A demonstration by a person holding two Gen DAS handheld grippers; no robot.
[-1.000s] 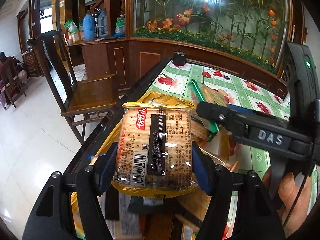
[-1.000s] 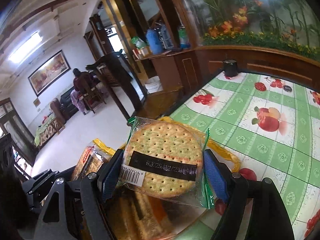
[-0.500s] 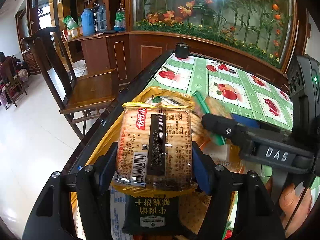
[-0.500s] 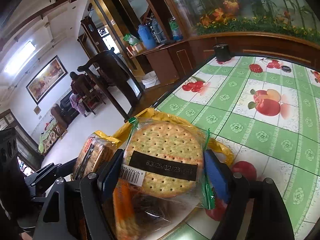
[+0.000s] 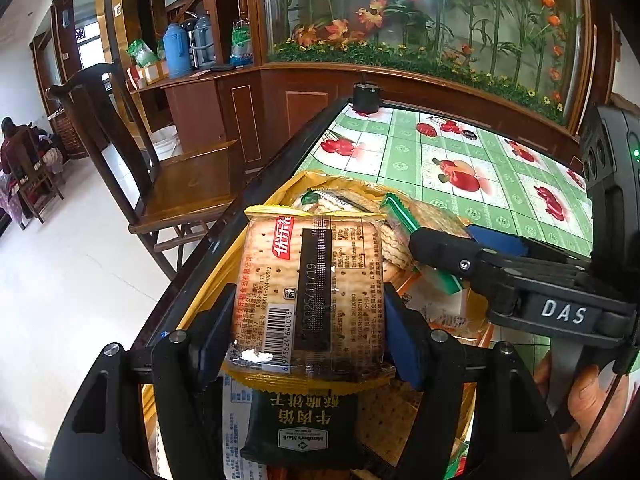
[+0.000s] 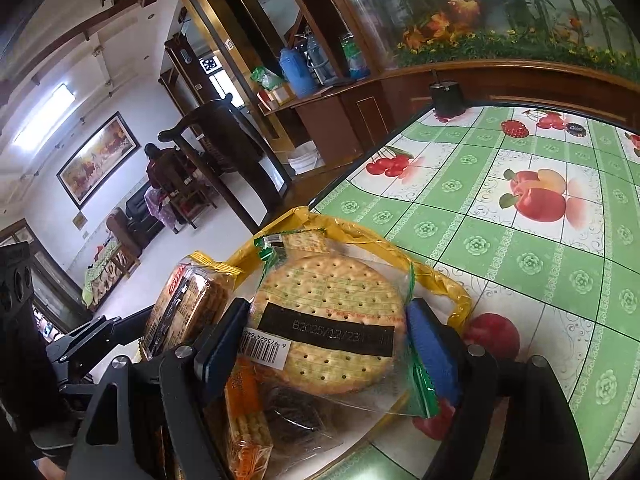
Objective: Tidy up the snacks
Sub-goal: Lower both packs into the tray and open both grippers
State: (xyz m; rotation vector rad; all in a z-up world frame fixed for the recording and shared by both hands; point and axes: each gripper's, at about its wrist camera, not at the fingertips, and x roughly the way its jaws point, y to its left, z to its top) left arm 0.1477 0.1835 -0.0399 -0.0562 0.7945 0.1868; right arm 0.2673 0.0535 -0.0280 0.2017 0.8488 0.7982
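My left gripper [image 5: 308, 336] is shut on a square cracker packet [image 5: 308, 292] with a yellow wrapper and a barcode, held above an open yellow bag [image 5: 320, 180] full of snack packets. My right gripper [image 6: 326, 354] is shut on a round cracker packet [image 6: 328, 320] with green edges, held over the same yellow bag [image 6: 440, 276]. The right gripper shows in the left wrist view [image 5: 444, 252], just right of my packet. The square packet shows in the right wrist view [image 6: 184, 308] at the left.
A black cracker packet [image 5: 304, 428] and other snacks lie in the bag below. The table has a green fruit-print cloth [image 6: 520, 220]. A black cup [image 5: 366, 98] stands at its far corner. A wooden chair [image 5: 160, 168] stands left of the table edge.
Both grippers have lifted a little with their packets still held. More of the bag's contents show below them, including the black packet.
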